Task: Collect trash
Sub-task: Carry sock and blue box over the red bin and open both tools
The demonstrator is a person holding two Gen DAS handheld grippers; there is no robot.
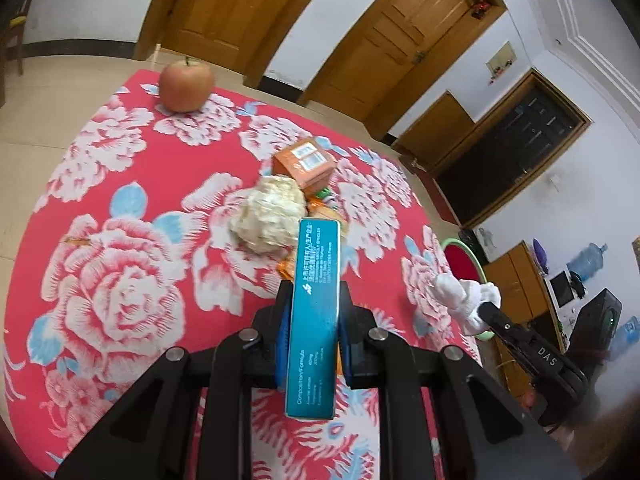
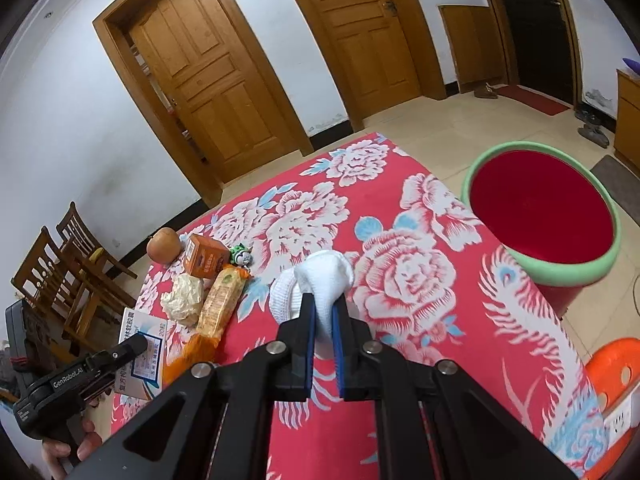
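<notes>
My left gripper [image 1: 314, 292] is shut on a teal and white medicine box [image 1: 316, 312], held on edge above the red floral tablecloth [image 1: 120, 240]; the box also shows in the right wrist view [image 2: 142, 354]. My right gripper [image 2: 323, 306] is shut on a crumpled white tissue [image 2: 316, 280], also seen in the left wrist view [image 1: 466, 294]. On the table lie a crumpled cream paper ball [image 1: 270, 216], an orange carton [image 1: 305, 163], an orange snack wrapper [image 2: 222, 300] and a small green wrapper [image 2: 241, 255]. A red bin with a green rim [image 2: 540, 208] stands beside the table on the right.
An apple [image 1: 186, 85] sits at the table's far edge. Wooden chairs [image 2: 68, 276] stand to the left of the table. An orange plastic stool [image 2: 616, 368] is by the table's right side. Wooden doors [image 2: 200, 80] line the far wall.
</notes>
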